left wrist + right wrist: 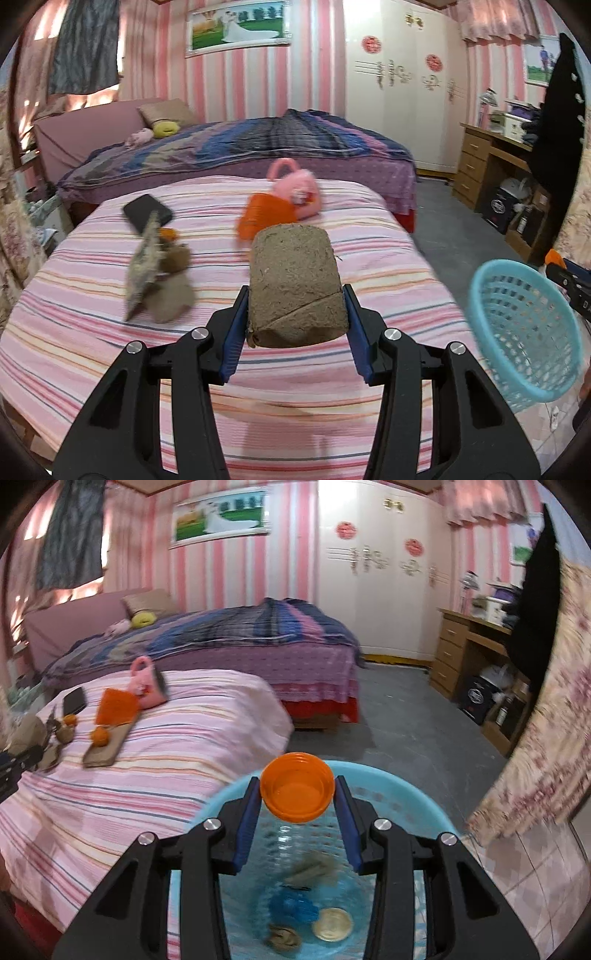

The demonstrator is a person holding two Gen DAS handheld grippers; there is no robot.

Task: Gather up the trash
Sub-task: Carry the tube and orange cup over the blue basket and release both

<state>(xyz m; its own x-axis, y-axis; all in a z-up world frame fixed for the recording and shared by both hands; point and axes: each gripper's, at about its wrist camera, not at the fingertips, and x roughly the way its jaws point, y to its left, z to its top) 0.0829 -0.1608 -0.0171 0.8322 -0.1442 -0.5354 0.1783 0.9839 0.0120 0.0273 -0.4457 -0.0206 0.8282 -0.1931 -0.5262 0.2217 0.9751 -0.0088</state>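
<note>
Brown cardboard roll (297,286) is clamped between the blue pads of my left gripper (297,295), jaws about half open, above the striped bed (110,332). My right gripper (297,794), jaws narrower, grips a clear bottle (295,845) with an orange cap (297,784) over the blue basket (424,801), which already holds scraps, beside the bed.

Both wrist views toward bed (110,332)
</note>
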